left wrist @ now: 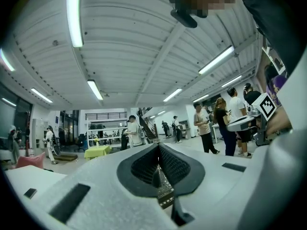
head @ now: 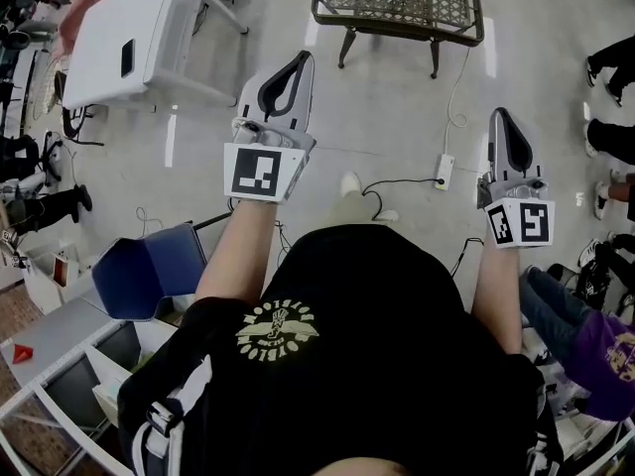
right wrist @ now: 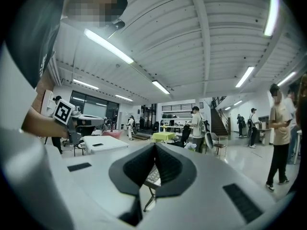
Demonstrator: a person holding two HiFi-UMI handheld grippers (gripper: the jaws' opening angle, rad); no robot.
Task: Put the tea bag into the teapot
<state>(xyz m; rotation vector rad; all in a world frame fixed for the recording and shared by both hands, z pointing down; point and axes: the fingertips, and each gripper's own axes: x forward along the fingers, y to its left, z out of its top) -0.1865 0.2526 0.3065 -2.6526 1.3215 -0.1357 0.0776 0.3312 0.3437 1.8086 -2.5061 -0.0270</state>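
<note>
Left gripper point(head: 301, 60), right gripper point(head: 499, 117) — closed, table point(head: 402, 27) ahead

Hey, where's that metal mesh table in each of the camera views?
Head view: metal mesh table at top centre, cut off by the top edge.
Left gripper view: table, only a sliver of mesh, low centre.
Right gripper view: table, mesh top and one leg, low centre.
Shared landmark: the yellow-green table, in both gripper views only.
</note>
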